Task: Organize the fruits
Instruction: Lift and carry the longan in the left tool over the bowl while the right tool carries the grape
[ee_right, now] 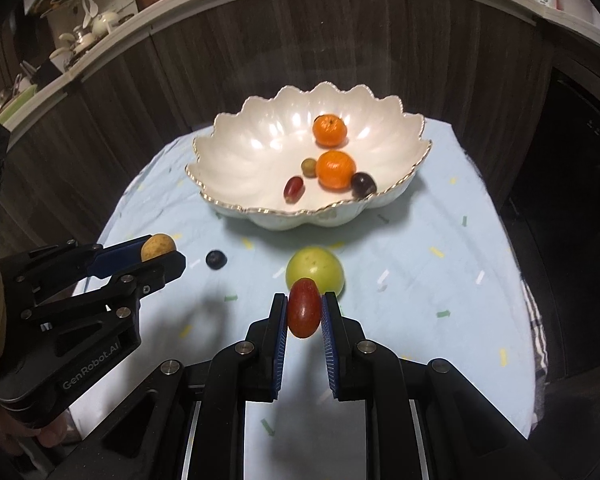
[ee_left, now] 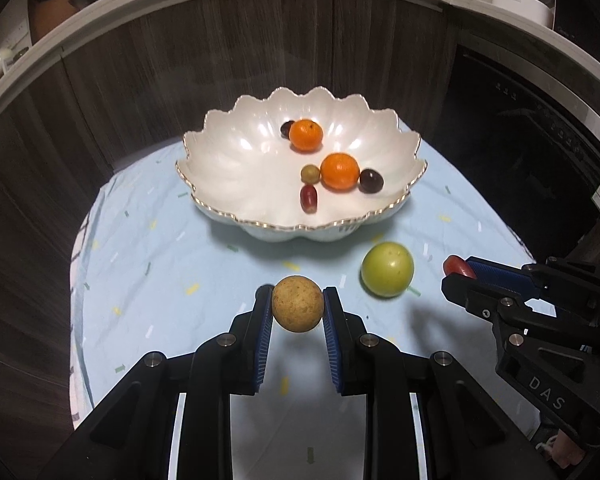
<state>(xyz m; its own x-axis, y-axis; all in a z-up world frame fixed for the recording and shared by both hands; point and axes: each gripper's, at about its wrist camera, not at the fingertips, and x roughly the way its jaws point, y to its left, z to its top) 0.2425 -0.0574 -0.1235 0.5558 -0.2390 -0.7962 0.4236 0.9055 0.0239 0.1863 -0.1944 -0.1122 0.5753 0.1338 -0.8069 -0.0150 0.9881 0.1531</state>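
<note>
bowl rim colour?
Gold trim on the white scalloped bowl; clearest in the right wrist view.

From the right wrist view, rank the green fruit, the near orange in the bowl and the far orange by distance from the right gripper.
1. Green fruit, on the cloth just beyond the right gripper.
2. Near orange, middle of the bowl.
3. Far orange, toward the bowl's back.

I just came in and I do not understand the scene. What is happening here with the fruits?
A person is sorting fruit into a white bowl. The left hand-held gripper holds a round brown fruit, and the right hand-held gripper holds a red grape. Two oranges and some grapes already lie in the bowl. A green fruit and a dark berry remain on the cloth.
</note>
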